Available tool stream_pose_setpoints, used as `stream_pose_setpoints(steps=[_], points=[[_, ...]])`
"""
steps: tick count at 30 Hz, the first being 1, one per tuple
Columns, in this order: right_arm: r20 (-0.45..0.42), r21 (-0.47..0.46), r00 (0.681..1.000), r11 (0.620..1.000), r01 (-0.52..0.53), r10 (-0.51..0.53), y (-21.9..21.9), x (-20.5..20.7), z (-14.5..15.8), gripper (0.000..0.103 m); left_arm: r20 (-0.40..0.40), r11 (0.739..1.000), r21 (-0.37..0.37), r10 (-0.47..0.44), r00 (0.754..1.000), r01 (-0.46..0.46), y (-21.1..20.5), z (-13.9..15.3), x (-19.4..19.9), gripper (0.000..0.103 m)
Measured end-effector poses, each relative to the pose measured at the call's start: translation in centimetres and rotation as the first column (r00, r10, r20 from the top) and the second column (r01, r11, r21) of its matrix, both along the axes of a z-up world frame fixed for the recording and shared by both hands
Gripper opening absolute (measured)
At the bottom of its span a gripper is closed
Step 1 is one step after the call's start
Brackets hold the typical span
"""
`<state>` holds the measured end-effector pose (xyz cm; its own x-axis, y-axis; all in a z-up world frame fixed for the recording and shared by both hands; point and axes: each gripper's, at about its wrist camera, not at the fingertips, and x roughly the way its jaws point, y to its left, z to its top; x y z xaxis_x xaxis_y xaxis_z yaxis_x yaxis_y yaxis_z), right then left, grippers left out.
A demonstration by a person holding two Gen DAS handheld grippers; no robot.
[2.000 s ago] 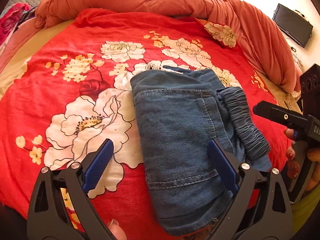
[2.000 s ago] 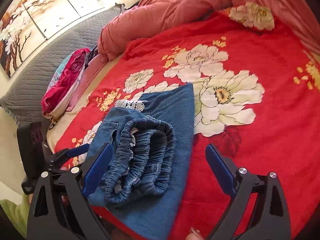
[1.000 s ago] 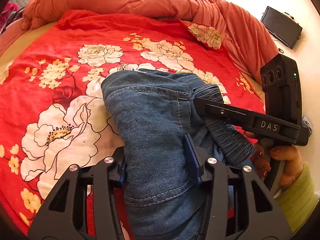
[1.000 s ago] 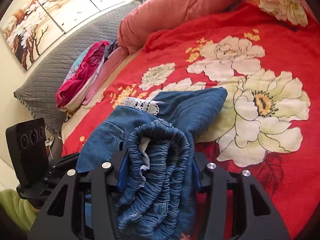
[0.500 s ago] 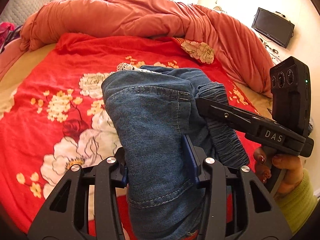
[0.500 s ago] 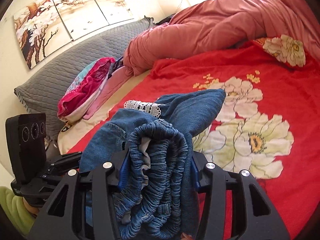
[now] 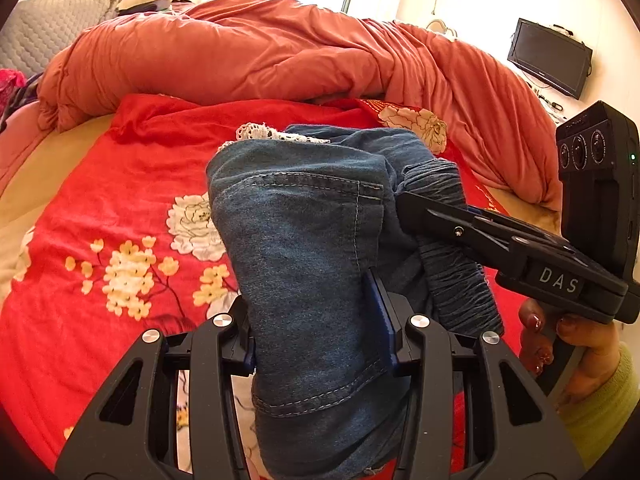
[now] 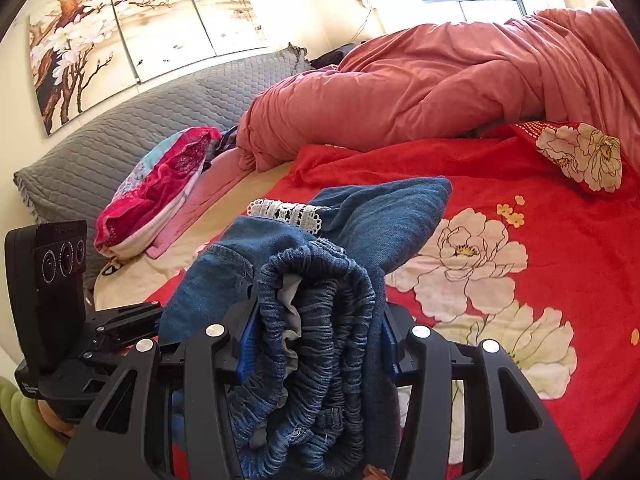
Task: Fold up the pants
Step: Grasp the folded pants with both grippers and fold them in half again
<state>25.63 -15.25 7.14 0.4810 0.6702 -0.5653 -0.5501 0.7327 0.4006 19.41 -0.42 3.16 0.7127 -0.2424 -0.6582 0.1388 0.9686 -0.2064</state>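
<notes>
Pants (image 7: pixel 304 240) bundle held off bed (image 7: pixel 80 280): left gripper (image 7: pixel 316 312) pinches denim side, right gripper (image 8: pixel 316 340) pinches waistband, keeping folds together.

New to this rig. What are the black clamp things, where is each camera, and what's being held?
There is no robot here. A person holds a two-finger gripper in each hand, and each gripper carries a fisheye camera looking forward along its fingers. So each picture shows that gripper's own black frame at the bottom.

In the left wrist view, the left gripper is shut on the folded denim pants. The right gripper's body comes in from the right, with the person's hand under it.

In the right wrist view, the right gripper is shut on the pants' gathered elastic waistband.

Below lies a red floral bedspread, with an orange duvet bunched behind it.
</notes>
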Motion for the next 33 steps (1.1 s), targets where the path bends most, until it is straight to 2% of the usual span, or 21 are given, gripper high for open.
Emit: stream_pose_setpoints(steps=[6, 15, 21, 24, 26, 27, 29, 33], points=[[0.004, -0.011, 1.000, 1.000, 0.015, -0.015, 0.1, 1.7, -0.6, 0.046, 0.008, 1.000, 0.013, -0.006, 1.000, 0.006, 0.1, -0.4, 2.0, 0.036], [0.000, -0.067, 1.000, 0.997, 0.027, -0.027, 0.9, 4.0, -2.7, 0.046, -0.004, 1.000, 0.020, 0.016, 1.000, -0.015, -0.2, -2.7, 4.4, 0.036], [-0.047, -0.153, 0.998, 0.988, 0.033, -0.041, 2.1, 5.4, -5.3, 0.048, -0.064, 0.999, 0.014, 0.038, 0.997, -0.037, 0.4, -5.0, 5.7, 0.036], [-0.086, -0.223, 0.992, 0.972, 0.076, -0.097, 2.2, 5.8, -6.6, 0.058, -0.102, 0.999, 0.010, 0.051, 0.994, -0.050, 0.6, -6.0, 6.1, 0.037], [-0.102, -0.251, 0.987, 0.963, 0.098, -0.127, 2.0, 6.1, -7.3, 0.070, -0.109, 0.998, 0.009, 0.058, 0.992, -0.057, 0.7, -6.2, 6.1, 0.042], [-0.110, -0.261, 0.983, 0.959, 0.113, -0.146, 1.7, 6.2, -7.6, 0.072, -0.111, 0.998, 0.009, 0.059, 0.992, -0.058, 0.7, -6.3, 6.1, 0.043], [-0.120, -0.288, 0.976, 0.947, 0.142, -0.183, 1.2, 6.3, -8.1, 0.087, -0.114, 0.998, 0.013, 0.063, 0.992, -0.062, 0.7, -6.3, 5.9, 0.048], [-0.137, -0.297, 0.968, 0.941, 0.164, -0.212, 0.6, 6.5, -8.6, 0.092, -0.124, 0.998, 0.006, 0.064, 0.990, -0.064, 0.8, -6.4, 5.7, 0.055]])
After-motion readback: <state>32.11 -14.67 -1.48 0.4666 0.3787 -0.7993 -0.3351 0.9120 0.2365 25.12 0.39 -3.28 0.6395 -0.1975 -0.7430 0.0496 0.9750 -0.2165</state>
